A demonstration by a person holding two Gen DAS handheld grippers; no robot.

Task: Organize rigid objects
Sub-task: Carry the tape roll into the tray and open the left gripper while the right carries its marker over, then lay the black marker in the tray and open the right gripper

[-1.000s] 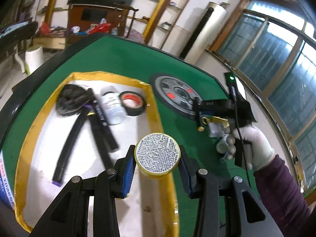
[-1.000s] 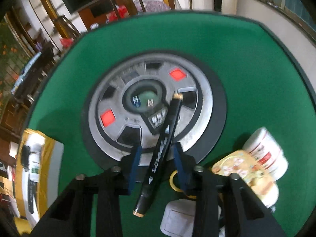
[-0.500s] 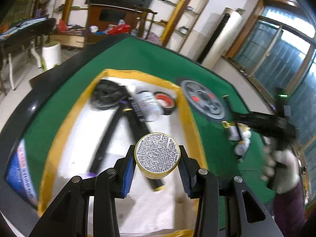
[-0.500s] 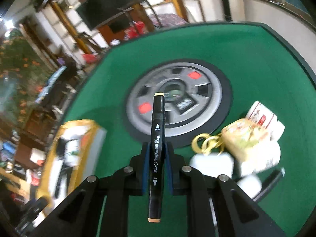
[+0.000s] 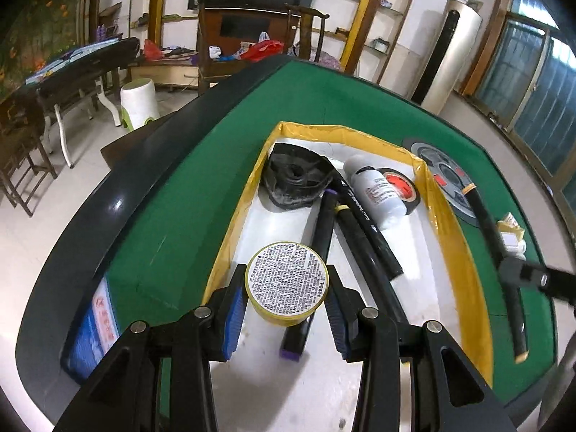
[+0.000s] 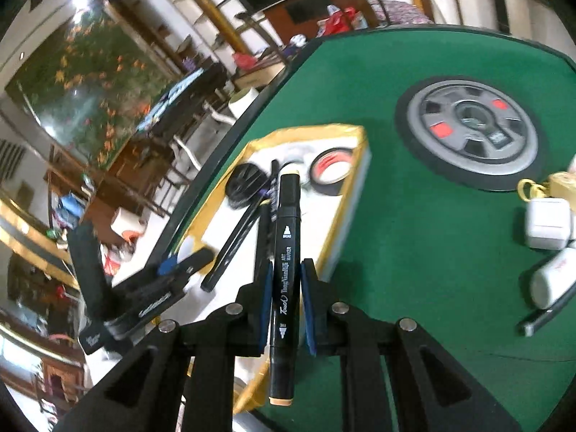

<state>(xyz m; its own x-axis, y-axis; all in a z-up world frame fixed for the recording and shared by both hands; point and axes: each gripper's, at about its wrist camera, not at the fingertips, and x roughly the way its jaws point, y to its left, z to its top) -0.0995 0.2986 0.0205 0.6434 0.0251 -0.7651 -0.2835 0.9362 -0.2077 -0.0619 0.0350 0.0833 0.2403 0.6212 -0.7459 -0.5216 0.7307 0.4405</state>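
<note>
Left claw (image 5: 287, 304): clamped on a round yellow tin (image 5: 287, 283), printed label facing the camera, held above the near end of the tray.
Right claw (image 6: 285, 300): clamped on a black marker (image 6: 286, 273), pale caps at both ends, held over the tabletop (image 6: 414, 252) beside the tray's right wall.
Tray (image 5: 450, 223): yellow-rimmed, white floor; holds a black coiled bundle (image 5: 295, 181), white bottle (image 5: 378, 192), tape roll (image 5: 399, 187), several black markers (image 5: 363, 230).
Outside the tray: grey wheel disc (image 6: 468, 126), white case (image 6: 547, 223) near the right edge.

Yellow-rimmed tray (image 5: 468, 252), green table (image 5: 187, 194).
</note>
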